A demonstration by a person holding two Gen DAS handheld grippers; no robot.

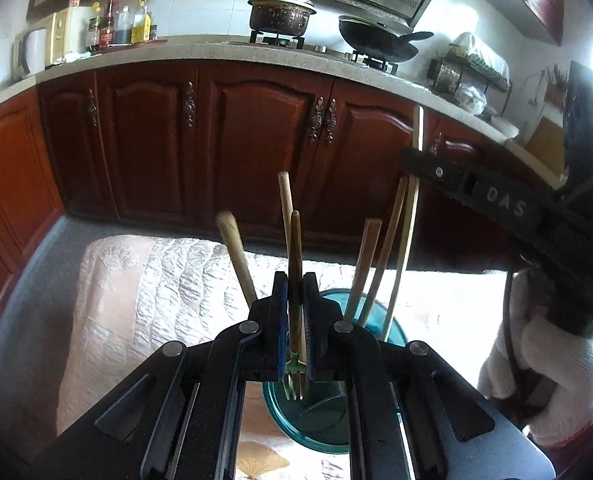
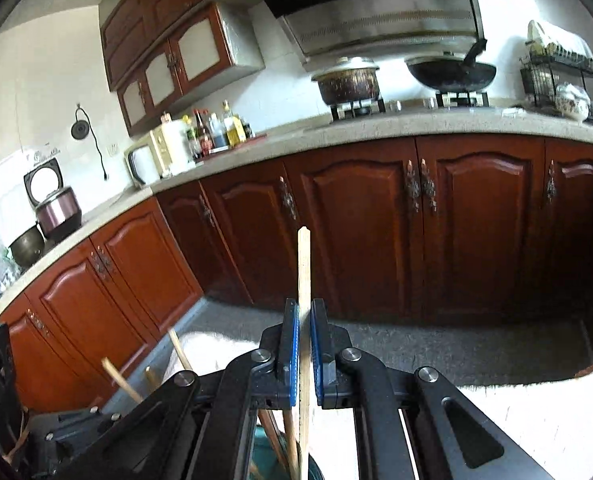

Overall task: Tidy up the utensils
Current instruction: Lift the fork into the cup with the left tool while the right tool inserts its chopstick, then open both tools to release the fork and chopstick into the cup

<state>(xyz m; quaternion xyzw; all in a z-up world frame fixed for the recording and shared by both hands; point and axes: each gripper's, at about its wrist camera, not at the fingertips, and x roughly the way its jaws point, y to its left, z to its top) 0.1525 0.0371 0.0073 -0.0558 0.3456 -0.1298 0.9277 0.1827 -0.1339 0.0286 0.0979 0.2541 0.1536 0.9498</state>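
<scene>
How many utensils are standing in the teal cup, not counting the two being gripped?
4: a thick handle on the left, a tall stick behind the fork, two sticks on the right. More may be hidden.

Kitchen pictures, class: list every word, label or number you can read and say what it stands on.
"DAS": raised letters on the black body of the right gripper, seen from the left wrist view.
Labels on the bottles on the counter: too small and blurred to read.
Nothing else legible in either view.

Left hand-held gripper [image 1: 295, 300] jaws clamped narrow; right hand-held gripper [image 2: 304, 332] likewise, held by white-gloved hand [image 1: 552, 372].
</scene>
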